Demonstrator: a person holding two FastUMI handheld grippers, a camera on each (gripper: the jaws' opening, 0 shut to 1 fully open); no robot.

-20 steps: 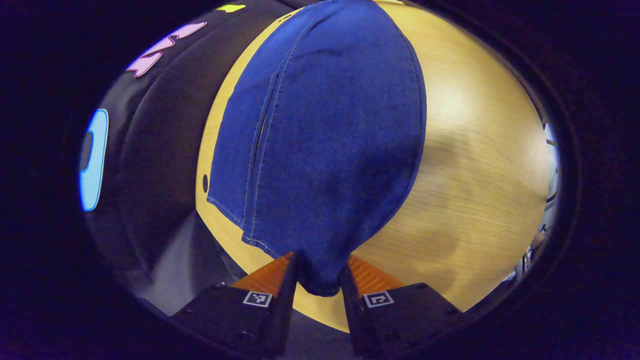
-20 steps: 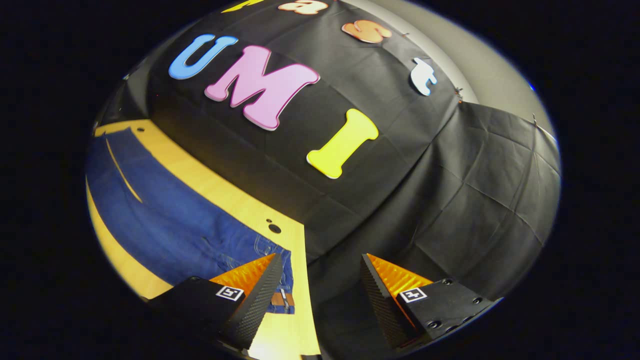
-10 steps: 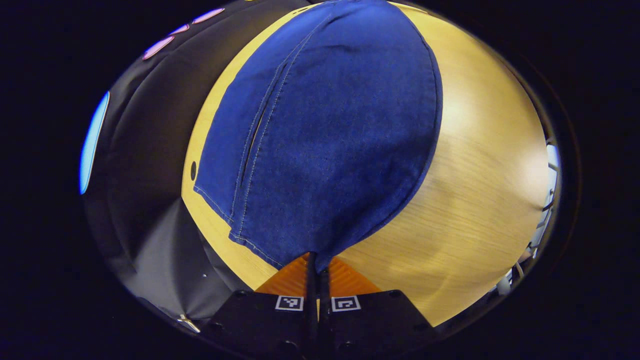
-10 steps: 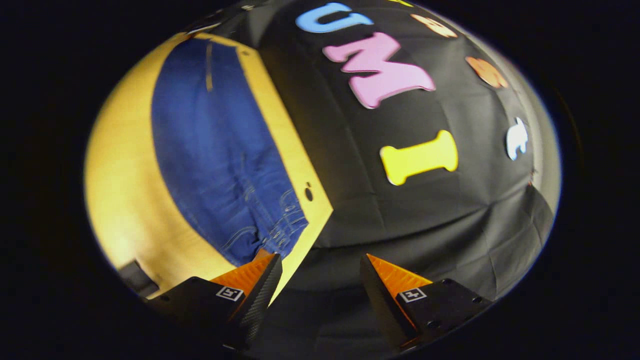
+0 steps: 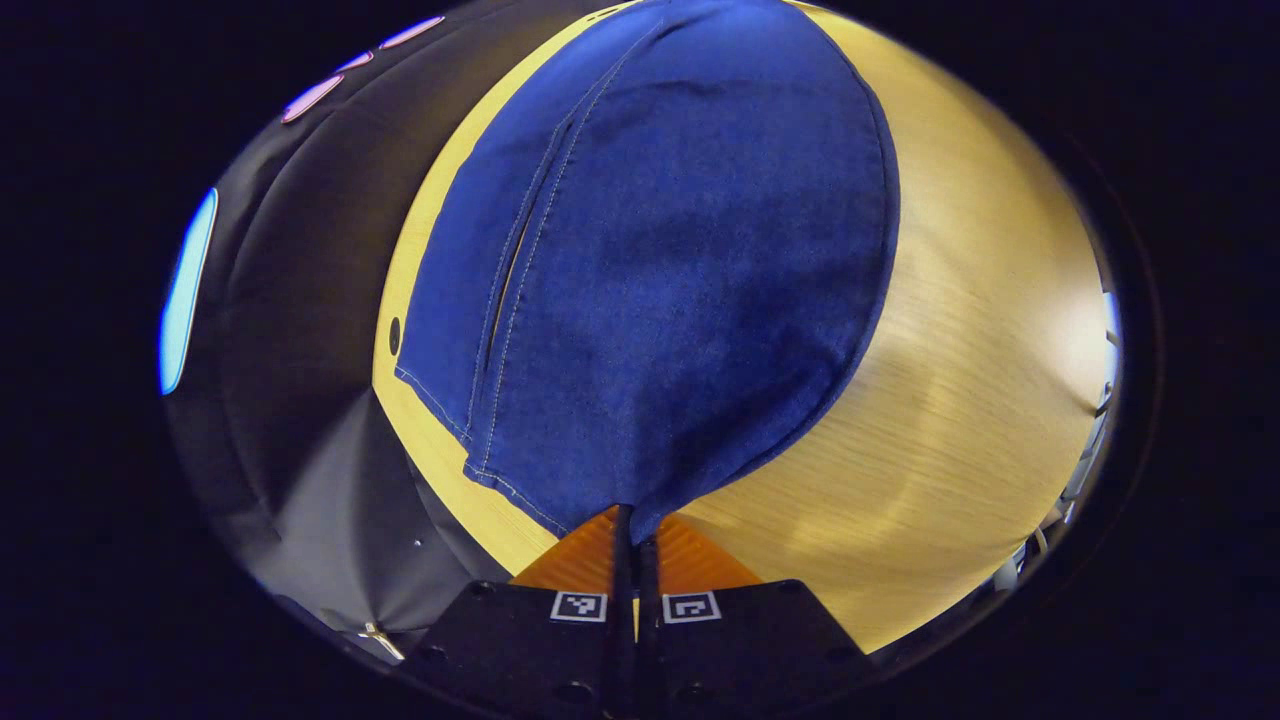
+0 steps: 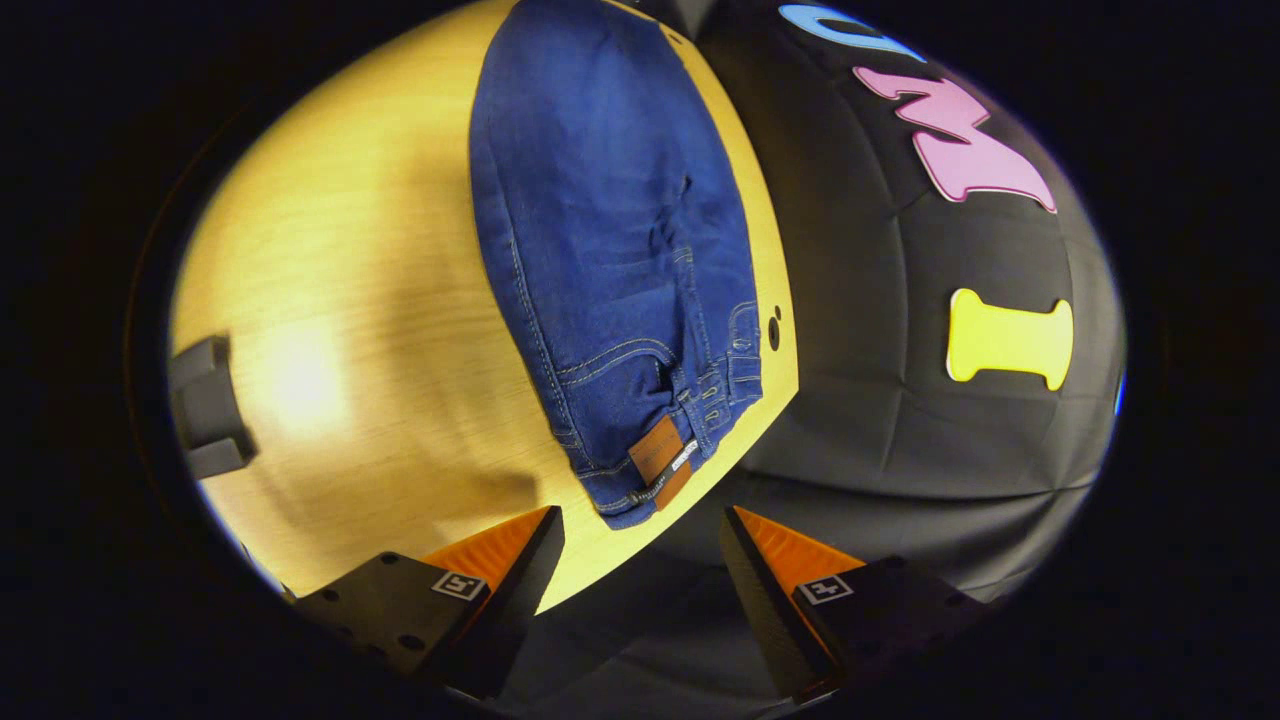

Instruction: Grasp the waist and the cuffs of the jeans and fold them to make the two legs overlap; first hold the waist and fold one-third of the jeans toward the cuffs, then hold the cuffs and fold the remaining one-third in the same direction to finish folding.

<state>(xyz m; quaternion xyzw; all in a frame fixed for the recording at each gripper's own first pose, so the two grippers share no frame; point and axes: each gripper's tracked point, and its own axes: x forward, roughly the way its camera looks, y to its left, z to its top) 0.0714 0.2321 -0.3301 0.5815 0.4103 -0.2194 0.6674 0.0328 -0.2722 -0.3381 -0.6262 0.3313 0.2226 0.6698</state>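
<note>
Black cloth (image 6: 900,420) hangs as the booth's wall behind a pale wooden table (image 5: 960,420), and the jeans (image 5: 660,280) lie stretched out flat along the table's far edge, close beside that cloth.

From the left gripper view, the left gripper (image 5: 634,540) has its two fingers drawn together with barely a slit between them, and the cuff end of the jeans runs right down into that slit. Both fingers seem to press on the cuff's corner, so the denim is pinched there. From the pinch the legs spread away across the table, one laid partly over the other, with a stitched seam and a hem line showing along the side nearer the cloth. A small dark hole (image 5: 394,336) in the table sits just beside that hem.

From the right gripper view, the right gripper (image 6: 640,560) is spread wide, and nothing lies between its fingers. It hangs over the table's edge near the waist (image 6: 660,455), apart from the denim. The waist end points toward this gripper, with a brown patch (image 6: 660,462) at the band, pocket stitching above it and belt loops on the side toward the cloth. Another small dark hole (image 6: 773,330) sits on the table between the waist and the cloth. A dark grey block (image 6: 205,405) rests at the table's near edge, well apart from the jeans.
</note>
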